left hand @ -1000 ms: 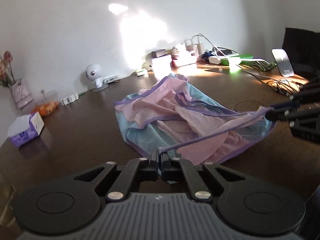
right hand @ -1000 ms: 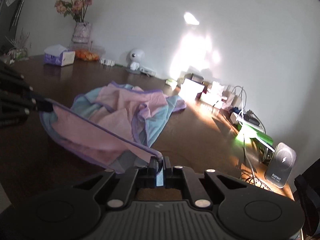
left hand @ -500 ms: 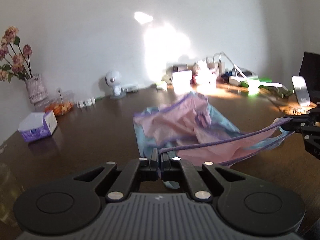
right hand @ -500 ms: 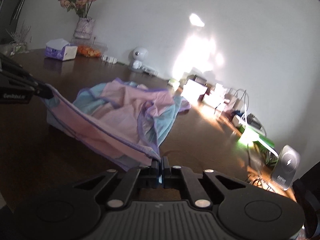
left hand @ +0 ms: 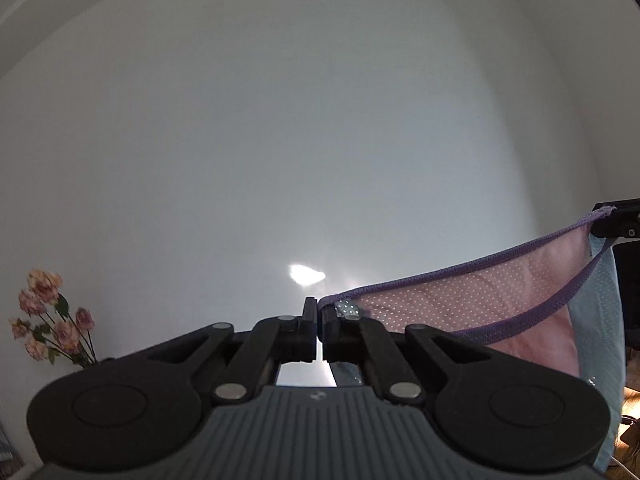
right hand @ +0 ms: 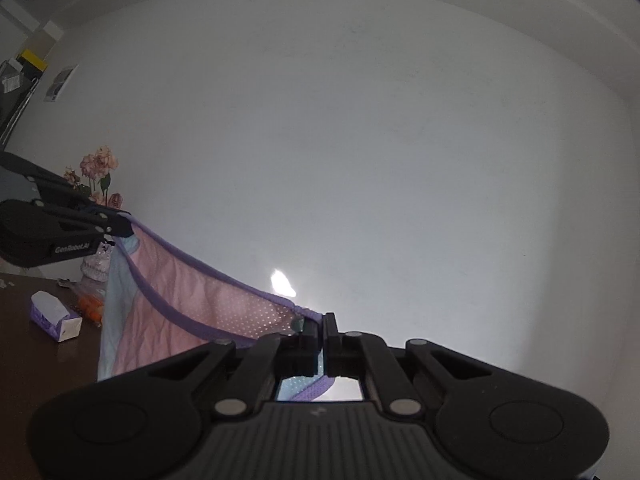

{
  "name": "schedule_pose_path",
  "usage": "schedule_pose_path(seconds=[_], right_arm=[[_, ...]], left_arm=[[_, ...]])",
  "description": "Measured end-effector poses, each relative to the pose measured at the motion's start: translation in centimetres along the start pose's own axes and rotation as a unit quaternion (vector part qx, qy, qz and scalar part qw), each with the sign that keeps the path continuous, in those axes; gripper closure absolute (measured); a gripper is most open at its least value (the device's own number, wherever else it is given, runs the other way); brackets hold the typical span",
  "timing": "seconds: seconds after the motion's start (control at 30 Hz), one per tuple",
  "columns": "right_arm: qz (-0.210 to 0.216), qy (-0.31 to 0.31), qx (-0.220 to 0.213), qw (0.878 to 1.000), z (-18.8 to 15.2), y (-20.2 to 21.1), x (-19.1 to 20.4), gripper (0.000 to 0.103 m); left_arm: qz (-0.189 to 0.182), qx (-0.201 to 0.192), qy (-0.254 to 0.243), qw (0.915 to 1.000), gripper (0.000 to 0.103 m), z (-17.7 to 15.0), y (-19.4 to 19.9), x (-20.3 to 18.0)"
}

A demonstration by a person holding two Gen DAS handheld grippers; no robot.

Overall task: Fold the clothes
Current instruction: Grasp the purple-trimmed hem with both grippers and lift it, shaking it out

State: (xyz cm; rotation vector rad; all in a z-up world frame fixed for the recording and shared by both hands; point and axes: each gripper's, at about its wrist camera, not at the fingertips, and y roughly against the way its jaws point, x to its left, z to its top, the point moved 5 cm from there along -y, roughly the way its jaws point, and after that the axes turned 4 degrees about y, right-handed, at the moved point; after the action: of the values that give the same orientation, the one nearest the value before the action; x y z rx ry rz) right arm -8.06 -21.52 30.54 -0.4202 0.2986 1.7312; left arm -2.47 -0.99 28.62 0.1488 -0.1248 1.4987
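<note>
Purple-trimmed pink and blue mesh garment (left hand: pixel 500 304) hangs stretched between both clamped tools: left gripper (left hand: pixel 319 322) pinching one corner, right gripper (right hand: pixel 322 326) the other, hem running sideways.

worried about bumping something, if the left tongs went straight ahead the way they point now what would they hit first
Probably only the white wall: nothing shows ahead of the left tongs. The garment stretches off to their right. Depth to the wall is unclear.

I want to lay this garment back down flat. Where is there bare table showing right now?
Only the right wrist view shows any table: a dark bare strip at the far left, in front of the tissue box. Behind the box it is crowded: oranges, vase. The hanging garment, held by left gripper and right gripper, hides the rest.
</note>
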Motion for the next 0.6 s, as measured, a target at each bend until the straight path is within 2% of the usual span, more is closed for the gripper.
schedule_pose_path(seconds=[0.07, 0.13, 0.3, 0.4, 0.47, 0.53, 0.6], right_arm=[[0.002, 0.006, 0.026, 1.0, -1.3, -2.9, 0.1, 0.102], [0.009, 0.008, 0.063, 0.998, -3.8, -7.2, 0.7, 0.102], [0.039, -0.012, 0.153, 0.987, -11.0, -20.5, 2.7, 0.102], [0.034, -0.031, 0.18, 0.983, -11.5, -26.2, 3.0, 0.102], [0.018, -0.026, 0.148, 0.989, -8.8, -26.6, 2.3, 0.102], [-0.001, -0.015, 0.099, 0.995, -4.8, -25.2, 1.2, 0.102], [-0.013, -0.016, 0.062, 0.998, -1.6, -23.2, -0.3, 0.102]], left_arm=[[-0.015, 0.043, 0.006, 0.999, 0.101, -1.9, -3.9, -0.5], [-0.012, 0.079, 0.001, 0.9968, 0.101, -4.2, -8.3, -1.1], [0.008, 0.131, 0.001, 0.9914, 0.101, -8.1, -19.8, -1.5], [0.023, 0.121, -0.004, 0.9924, 0.101, -6.3, -23.6, -0.8], [0.02, 0.059, -0.009, 0.998, 0.101, -2.3, -23.0, 0.9], [0.028, 0.015, -0.005, 0.9995, 0.101, 2.2, -20.1, 3.2], [0.027, -0.018, 0.002, 0.9995, 0.101, 4.9, -17.1, 3.7]])
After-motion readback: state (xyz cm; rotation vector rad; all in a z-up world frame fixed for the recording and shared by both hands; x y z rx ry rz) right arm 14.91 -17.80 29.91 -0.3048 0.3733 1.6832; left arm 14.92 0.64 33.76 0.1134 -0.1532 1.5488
